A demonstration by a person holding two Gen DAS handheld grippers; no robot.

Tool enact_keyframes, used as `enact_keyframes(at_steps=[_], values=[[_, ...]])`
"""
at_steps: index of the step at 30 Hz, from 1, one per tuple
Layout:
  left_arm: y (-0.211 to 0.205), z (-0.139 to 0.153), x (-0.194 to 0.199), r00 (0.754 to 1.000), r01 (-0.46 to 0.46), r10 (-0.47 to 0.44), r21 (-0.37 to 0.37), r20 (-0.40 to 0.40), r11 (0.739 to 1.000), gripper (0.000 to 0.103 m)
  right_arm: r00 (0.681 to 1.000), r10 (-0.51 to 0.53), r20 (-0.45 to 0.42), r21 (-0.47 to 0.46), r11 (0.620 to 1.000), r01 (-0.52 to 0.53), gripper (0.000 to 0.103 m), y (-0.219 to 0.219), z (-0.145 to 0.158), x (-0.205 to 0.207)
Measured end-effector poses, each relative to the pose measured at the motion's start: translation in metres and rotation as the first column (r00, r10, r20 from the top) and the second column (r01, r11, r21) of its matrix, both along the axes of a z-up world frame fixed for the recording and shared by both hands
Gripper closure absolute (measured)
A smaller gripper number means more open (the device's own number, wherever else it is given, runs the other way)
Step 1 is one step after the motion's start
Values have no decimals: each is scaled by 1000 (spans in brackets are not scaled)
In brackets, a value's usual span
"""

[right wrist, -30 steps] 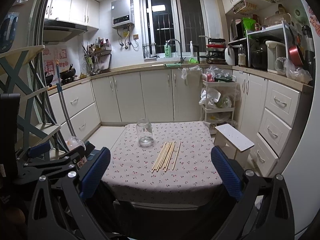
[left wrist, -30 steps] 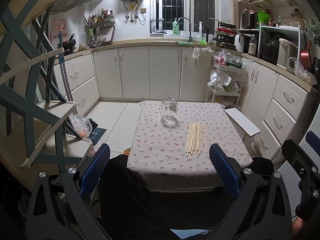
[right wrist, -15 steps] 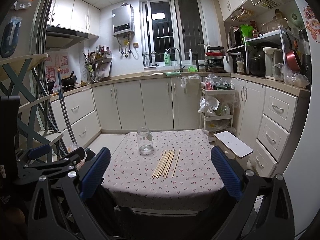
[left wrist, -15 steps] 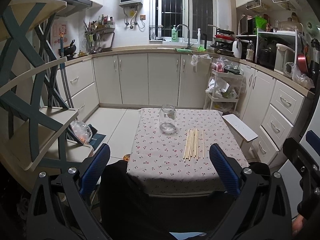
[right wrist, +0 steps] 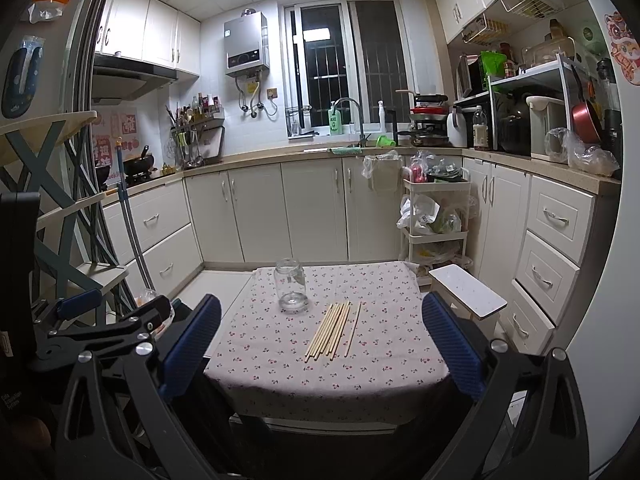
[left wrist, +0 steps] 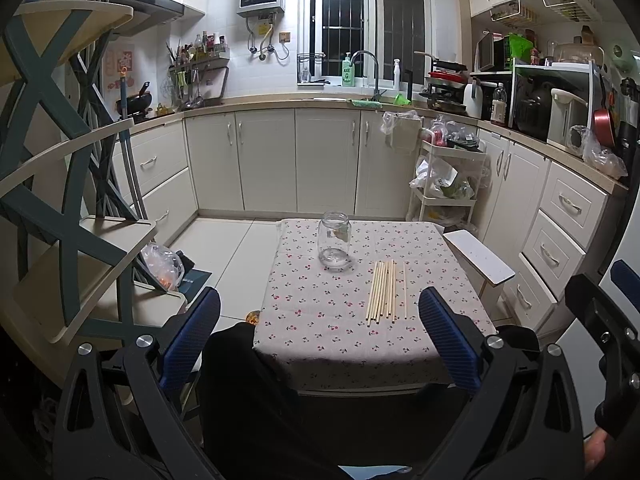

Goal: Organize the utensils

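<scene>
Several pale wooden chopsticks (left wrist: 385, 293) (right wrist: 333, 330) lie side by side on a small table with a cherry-print cloth (left wrist: 320, 320) (right wrist: 384, 356). An empty clear glass jar (left wrist: 334, 246) (right wrist: 290, 290) stands upright just behind and left of them. My left gripper (left wrist: 319, 338) is open, held well short of the table's near edge, with nothing between its blue pads. My right gripper (right wrist: 320, 346) is open too, likewise back from the table and holding nothing. The left gripper's frame (right wrist: 104, 324) shows at the left of the right wrist view.
A white stool (left wrist: 478, 256) (right wrist: 468, 292) stands at the table's right side, a white trolley (left wrist: 448, 184) behind it. Kitchen cabinets (left wrist: 280, 160) run along the back and right. A grey-green cross-braced shelf (left wrist: 60, 200) stands on the left; a plastic bag (left wrist: 162, 264) lies on the floor.
Both cameras have tilted upward, so the table, jar and chopsticks sit lower in the frames. Both grippers stay open and nothing on the table has moved.
</scene>
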State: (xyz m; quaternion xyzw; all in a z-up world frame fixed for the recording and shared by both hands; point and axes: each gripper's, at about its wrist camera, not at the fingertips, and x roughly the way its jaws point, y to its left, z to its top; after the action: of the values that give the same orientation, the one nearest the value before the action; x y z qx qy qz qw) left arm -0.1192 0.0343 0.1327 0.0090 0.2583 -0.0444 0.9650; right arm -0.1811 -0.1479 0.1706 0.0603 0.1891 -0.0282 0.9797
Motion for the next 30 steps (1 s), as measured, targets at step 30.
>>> enact_keyframes(at_steps=[30], values=[[-47, -145, 175, 922, 181, -172, -7, -348, 983, 8, 950, -9, -312, 9, 1000, 13, 6, -55, -128, 163]])
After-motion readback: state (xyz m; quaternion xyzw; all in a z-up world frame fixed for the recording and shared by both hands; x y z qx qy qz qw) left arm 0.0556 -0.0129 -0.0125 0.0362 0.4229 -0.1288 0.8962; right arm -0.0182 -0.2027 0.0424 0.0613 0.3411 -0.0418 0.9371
